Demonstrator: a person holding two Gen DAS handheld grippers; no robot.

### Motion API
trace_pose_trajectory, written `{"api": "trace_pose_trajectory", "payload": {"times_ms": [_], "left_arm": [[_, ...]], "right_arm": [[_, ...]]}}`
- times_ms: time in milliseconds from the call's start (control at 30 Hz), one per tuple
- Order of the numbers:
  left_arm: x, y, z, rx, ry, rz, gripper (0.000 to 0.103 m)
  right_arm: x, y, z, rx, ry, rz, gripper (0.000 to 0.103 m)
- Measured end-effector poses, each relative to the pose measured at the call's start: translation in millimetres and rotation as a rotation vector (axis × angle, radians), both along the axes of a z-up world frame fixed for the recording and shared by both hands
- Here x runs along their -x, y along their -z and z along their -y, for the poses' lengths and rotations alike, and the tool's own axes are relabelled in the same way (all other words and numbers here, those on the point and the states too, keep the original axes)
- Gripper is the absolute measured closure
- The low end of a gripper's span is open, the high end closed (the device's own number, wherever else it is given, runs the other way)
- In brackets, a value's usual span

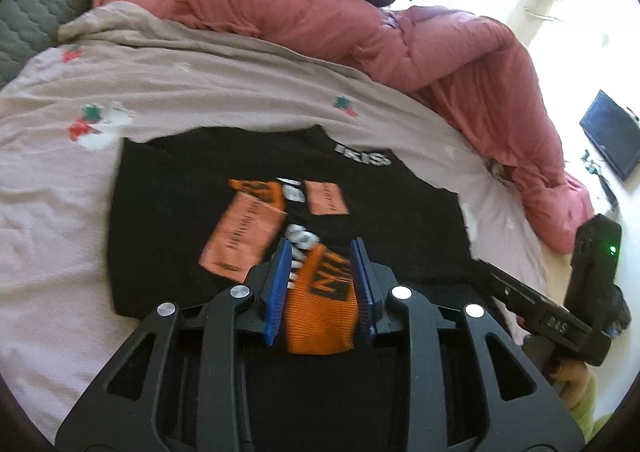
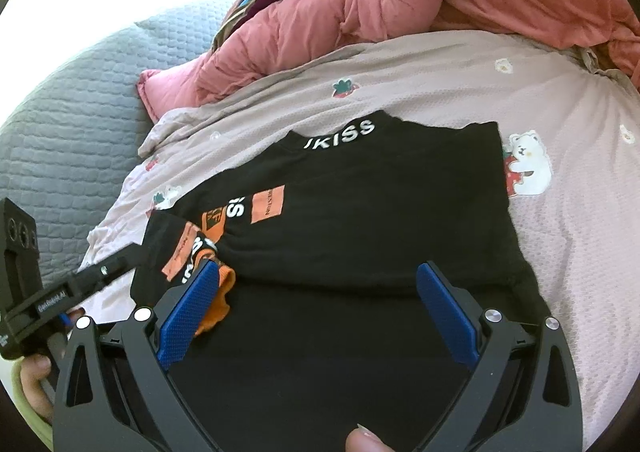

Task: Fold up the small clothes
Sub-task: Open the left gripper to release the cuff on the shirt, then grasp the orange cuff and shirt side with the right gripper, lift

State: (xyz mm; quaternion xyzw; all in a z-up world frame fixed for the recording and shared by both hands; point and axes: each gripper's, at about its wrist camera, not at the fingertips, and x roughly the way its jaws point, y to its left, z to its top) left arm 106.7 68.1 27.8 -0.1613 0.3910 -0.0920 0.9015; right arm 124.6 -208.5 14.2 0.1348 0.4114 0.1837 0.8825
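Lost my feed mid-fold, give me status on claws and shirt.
Left claw open, orange cuff between its pads, unpinched. Right claw wide open, empty. Black printed knit shirt half folded on pale floral sheet. Nothing blocking.

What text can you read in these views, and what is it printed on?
"KISS": white letters at the collar of the black shirt; a letter before them is cut off.
"iS": white, mid-shirt.
Orange patches: print too small.
Left gripper label: blurred.

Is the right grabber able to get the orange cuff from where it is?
Probably yes. The orange cuff lies beside the open right gripper's left finger, with nothing covering it; the left gripper straddles it, though.
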Motion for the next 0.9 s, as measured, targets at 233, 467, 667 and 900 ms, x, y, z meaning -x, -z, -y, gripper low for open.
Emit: {"api": "trace_pose_trajectory", "payload": {"times_ms": [233,467,667,900], "left_arm": [[6.2,1.6,-26.4,-0.133,-0.102,0.019,0.068],[12.1,12.6,-51.8,-0.147,-0.158,0.001,0.061],[16.0,14.5,-65.4,-0.140,-0.184,0.011,0.053],[19.7,17.3,-77.5,-0.116,-0.209,0.012,0.051]], "right_arm": [[2.5,10.5,-48.0,0.007,-0.129,-0.052,0.005],[-6.8,27.8,-100.5,0.029,-0.223,-0.116,0.005],[-20.8,39.7,-124.3,0.019,-0.254,-0.150,0.032],[-16.6,29.9,-142.4,0.009,-0.344,-0.071,0.091]]}}
